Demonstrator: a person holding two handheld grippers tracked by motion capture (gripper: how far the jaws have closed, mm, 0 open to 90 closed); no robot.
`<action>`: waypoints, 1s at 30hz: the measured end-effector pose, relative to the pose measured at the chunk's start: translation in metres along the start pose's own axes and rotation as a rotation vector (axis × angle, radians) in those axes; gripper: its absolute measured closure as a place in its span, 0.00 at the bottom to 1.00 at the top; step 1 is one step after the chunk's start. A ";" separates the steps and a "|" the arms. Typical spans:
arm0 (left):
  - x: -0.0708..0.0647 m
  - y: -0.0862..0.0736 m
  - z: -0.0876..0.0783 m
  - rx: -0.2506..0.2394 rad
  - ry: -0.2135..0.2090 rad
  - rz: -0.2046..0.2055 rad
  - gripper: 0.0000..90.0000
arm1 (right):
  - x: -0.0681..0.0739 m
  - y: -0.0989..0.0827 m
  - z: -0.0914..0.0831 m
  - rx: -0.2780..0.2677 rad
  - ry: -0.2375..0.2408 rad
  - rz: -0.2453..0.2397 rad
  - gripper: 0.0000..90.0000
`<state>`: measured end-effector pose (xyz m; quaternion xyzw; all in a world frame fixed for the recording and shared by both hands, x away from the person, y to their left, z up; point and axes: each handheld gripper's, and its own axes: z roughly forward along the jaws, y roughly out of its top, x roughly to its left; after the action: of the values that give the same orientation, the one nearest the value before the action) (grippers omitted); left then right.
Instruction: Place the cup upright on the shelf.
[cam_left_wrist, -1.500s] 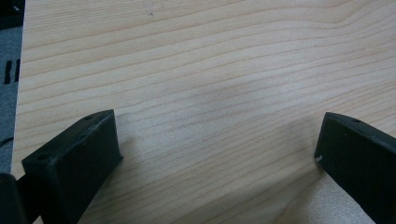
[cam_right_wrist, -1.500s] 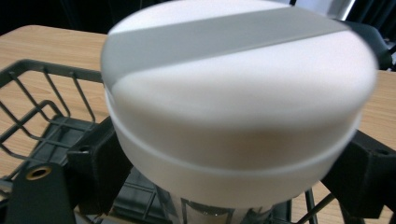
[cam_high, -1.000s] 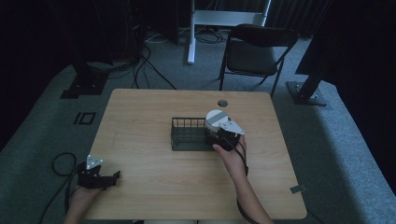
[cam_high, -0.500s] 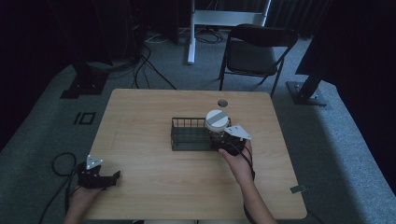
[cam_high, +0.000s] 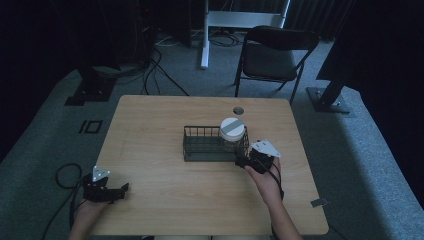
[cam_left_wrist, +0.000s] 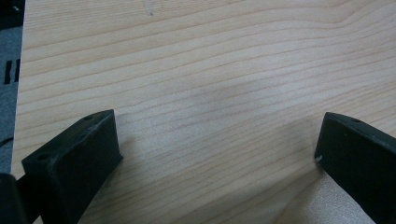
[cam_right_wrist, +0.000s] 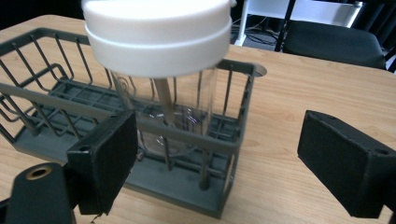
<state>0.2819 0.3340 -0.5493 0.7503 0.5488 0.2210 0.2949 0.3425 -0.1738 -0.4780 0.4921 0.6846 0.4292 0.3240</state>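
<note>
Here the right hand (cam_high: 264, 176) reaches forward from the near edge, forearm angled up and a little left, and carries the right gripper (cam_high: 248, 161) just off the basket (cam_high: 192, 150), at its near right corner. Its jaws stand wide apart with nothing between them; in the right gripper view (cam_right_wrist: 212, 161) they frame the basket's corner and bare wood to its right.

The jar (cam_high: 232, 131) stands upright inside the right end of the basket, its white lid (cam_right_wrist: 156, 28) rising well above the wire rim. The glass body (cam_right_wrist: 163, 116) shows through the bars, close to the end wall.

The left hand (cam_high: 89, 207) rests low at the near left corner of the table (cam_high: 150, 125), wrist at the near edge. The left gripper (cam_high: 119, 189) points right along the wood, jaws spread and empty; the left gripper view (cam_left_wrist: 217, 149) shows only wood grain between them, with the table's left edge and grey floor just beyond.

The basket sits near the table's middle, a little right of centre. Broad bare wood lies to its left and in front, between the two grippers. A narrower strip runs between the basket and the right edge. A round hole (cam_high: 238, 110) sits near the far edge behind the jar. A chair (cam_high: 272, 52) stands beyond the far side.
</note>
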 end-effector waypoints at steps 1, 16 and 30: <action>0.000 0.000 0.000 0.000 0.000 0.000 0.00 | -0.001 -0.001 -0.001 0.005 0.008 0.005 0.13; 0.000 0.000 0.000 0.000 0.000 0.000 0.00 | -0.022 -0.032 -0.005 0.055 0.002 0.038 0.13; 0.000 0.000 0.000 0.000 0.000 0.000 0.00 | -0.047 -0.057 -0.001 0.113 -0.055 0.066 0.13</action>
<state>0.2819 0.3340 -0.5492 0.7505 0.5487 0.2210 0.2948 0.3336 -0.2270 -0.5284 0.5435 0.6820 0.3867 0.2999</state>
